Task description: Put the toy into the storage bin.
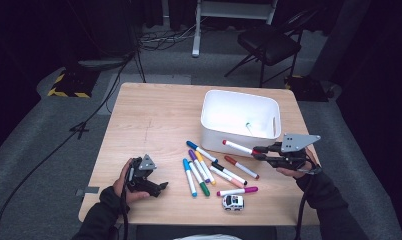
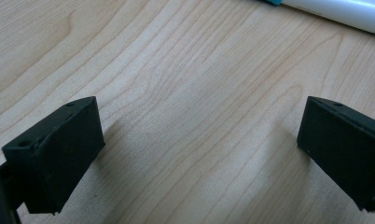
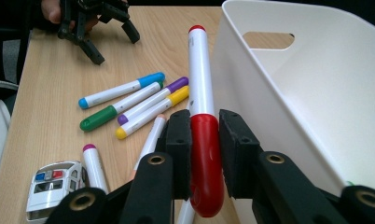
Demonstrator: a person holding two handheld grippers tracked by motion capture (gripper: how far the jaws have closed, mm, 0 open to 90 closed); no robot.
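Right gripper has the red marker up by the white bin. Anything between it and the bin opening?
Nothing visible. The right gripper holds the red marker clear of the table, beside the white bin's near wall. The other markers lie lower, toward the person.

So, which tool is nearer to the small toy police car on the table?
Right. The right tool, shut on a red marker beside the white bin, is above and right of the toy police car. The left tool rests farther off, across the markers.
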